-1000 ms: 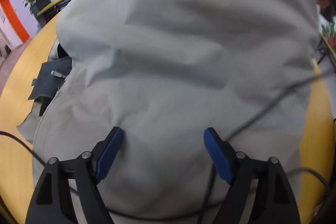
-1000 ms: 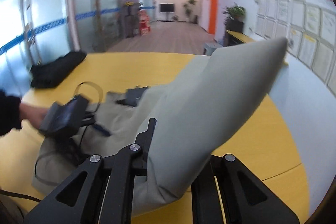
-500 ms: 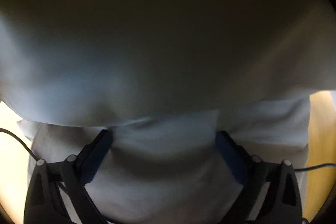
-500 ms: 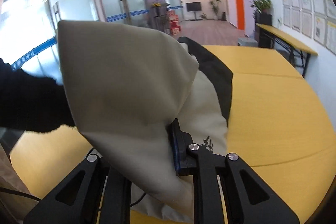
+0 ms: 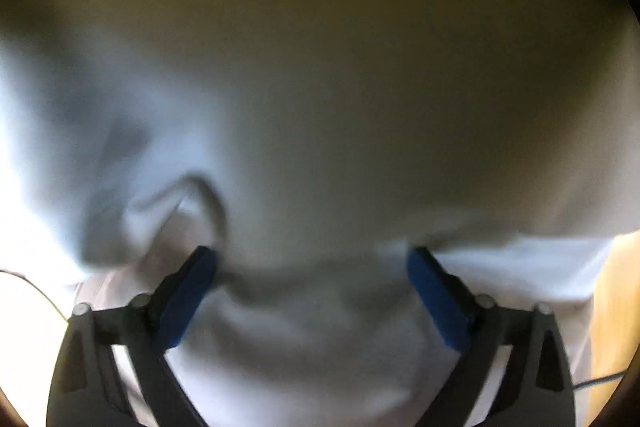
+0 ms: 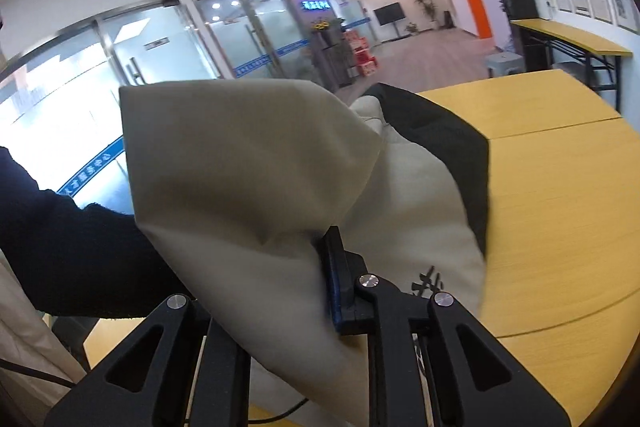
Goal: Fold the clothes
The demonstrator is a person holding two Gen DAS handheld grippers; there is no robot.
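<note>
— Between the right hand-held gripper (image 6: 304, 287) pads sits a pinched fold of the beige garment (image 6: 248, 163), lifted above the yellow tabletop (image 6: 560, 187).
— And the left hand-held gripper (image 5: 312, 267)?
— Wide, opening, pressing nothing; cloth drapes over it. Folding looks midway, I'd judge.
— Containers?
— None visible. A dark garment (image 6: 440, 131) lies beyond.

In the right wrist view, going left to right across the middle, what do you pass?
Black sleeve → beige garment, lifted up → black cloth behind it → yellow table.
</note>
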